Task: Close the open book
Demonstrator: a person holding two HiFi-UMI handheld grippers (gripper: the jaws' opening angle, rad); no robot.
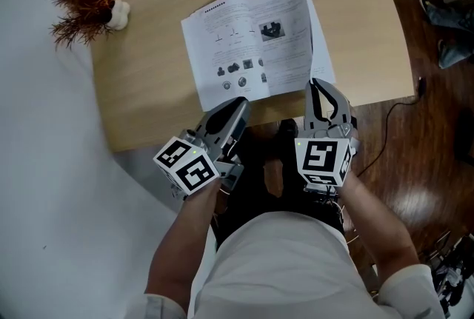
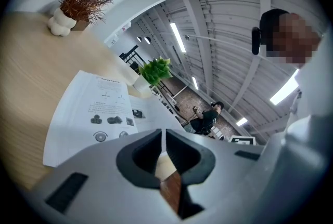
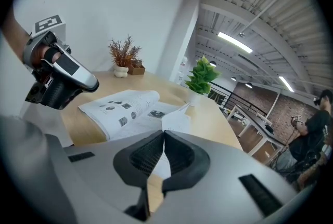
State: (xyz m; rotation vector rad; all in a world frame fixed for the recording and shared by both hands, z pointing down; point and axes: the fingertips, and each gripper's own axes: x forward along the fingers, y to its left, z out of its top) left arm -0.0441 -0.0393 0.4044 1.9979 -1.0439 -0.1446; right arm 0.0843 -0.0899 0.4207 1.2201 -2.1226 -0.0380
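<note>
On the pale wooden table (image 1: pixel 141 99), the left gripper (image 1: pixel 238 103) is held with its jaws pressed together on nothing, just beside the near corner of the left page. The open white paper book with black printed pictures (image 1: pixel 244 44) lies near the table's near edge and is not steadied. If its right half were pulled over, it could be dragged across the smooth top. The right gripper (image 3: pixel 164 133) is closed, apparently pinching the corner of the thin right-hand leaf (image 3: pixel 177 118), which stands raised. A single leaf could be creased or torn, or turned alone with the book left open. Whether the left tips touch paper cannot be told. The book's near margin is covered by both grippers, and how many leaves are pinched cannot be made out.
</note>
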